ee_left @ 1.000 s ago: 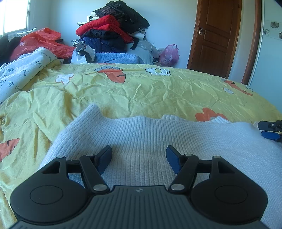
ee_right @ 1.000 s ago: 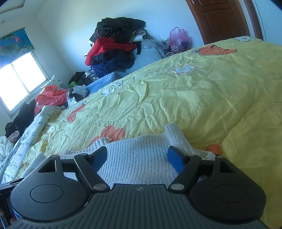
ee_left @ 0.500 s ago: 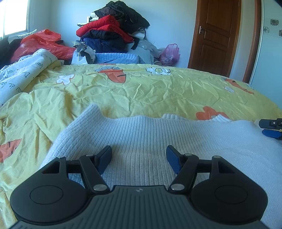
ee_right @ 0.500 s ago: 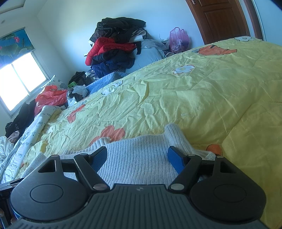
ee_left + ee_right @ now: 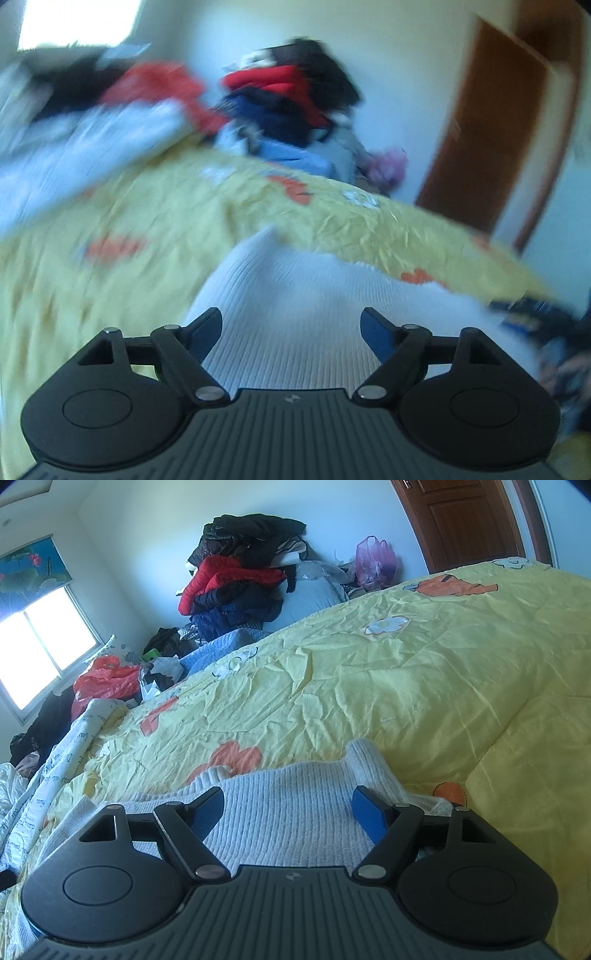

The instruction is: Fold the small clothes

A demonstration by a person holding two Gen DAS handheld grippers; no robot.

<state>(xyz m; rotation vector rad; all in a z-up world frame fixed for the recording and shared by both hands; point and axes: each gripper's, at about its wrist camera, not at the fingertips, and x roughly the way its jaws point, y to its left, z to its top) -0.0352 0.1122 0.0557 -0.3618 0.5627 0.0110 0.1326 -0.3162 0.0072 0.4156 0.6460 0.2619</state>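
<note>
Opening wider than a moment ago, the left claw (image 5: 291, 330) has released the white sweater (image 5: 295, 295); the right claw (image 5: 288, 810) stays open, so a new fold begins.

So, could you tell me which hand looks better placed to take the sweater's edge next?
Right, probably. The right tool sits open over the white sweater, near its edge. The left tool, jaws opening, shows in a blurred view.

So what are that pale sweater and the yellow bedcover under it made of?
The sweater looks like a soft ribbed knit, wool or cotton I can't tell: fine parallel ridges run across it, matte. The bedcover looks like thin woven cotton, matte, with many sharp creases and printed orange and white flowers.
</note>
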